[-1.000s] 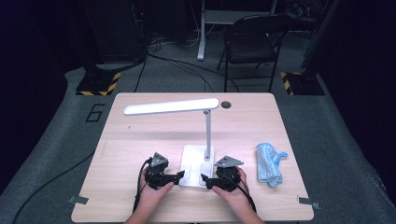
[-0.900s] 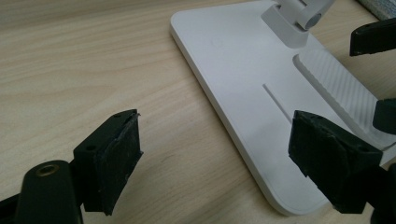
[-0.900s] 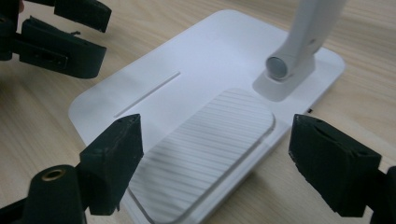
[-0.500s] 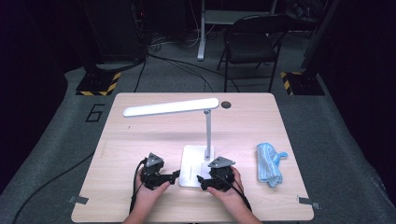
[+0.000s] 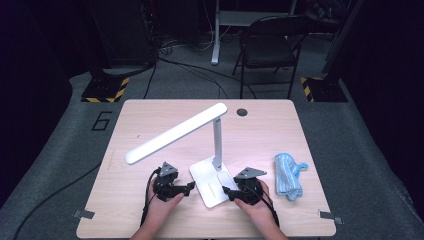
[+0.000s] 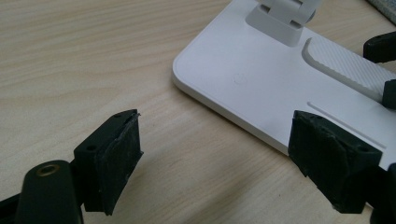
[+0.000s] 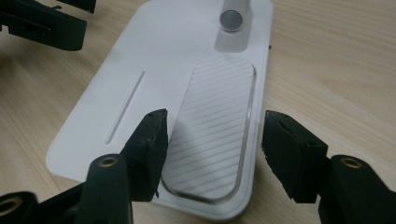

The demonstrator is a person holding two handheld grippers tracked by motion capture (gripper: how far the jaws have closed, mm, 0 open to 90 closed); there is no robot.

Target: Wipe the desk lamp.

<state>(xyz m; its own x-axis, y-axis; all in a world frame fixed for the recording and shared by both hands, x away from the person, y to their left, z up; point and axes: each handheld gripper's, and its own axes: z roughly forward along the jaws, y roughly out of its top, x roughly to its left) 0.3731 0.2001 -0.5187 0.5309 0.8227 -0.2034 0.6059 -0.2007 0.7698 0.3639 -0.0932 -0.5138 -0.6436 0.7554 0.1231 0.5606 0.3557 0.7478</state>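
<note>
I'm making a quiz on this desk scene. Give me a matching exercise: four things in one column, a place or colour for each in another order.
Things:
1. lamp base
2. cloth
3. chair
4. left tongs

Places or colours:
A. on the floor beyond the table
B. blue, near the table's right edge
C. white, between the two tongs
D. open, just left of the base

Pairs: 1-C, 2-B, 3-A, 4-D

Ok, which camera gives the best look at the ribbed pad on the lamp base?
The right gripper view: the ribbed pad lies whole, its stripes sharp, just beyond the open jaws. The left gripper view catches one corner of it. The high view shows it small, without stripes.
</note>
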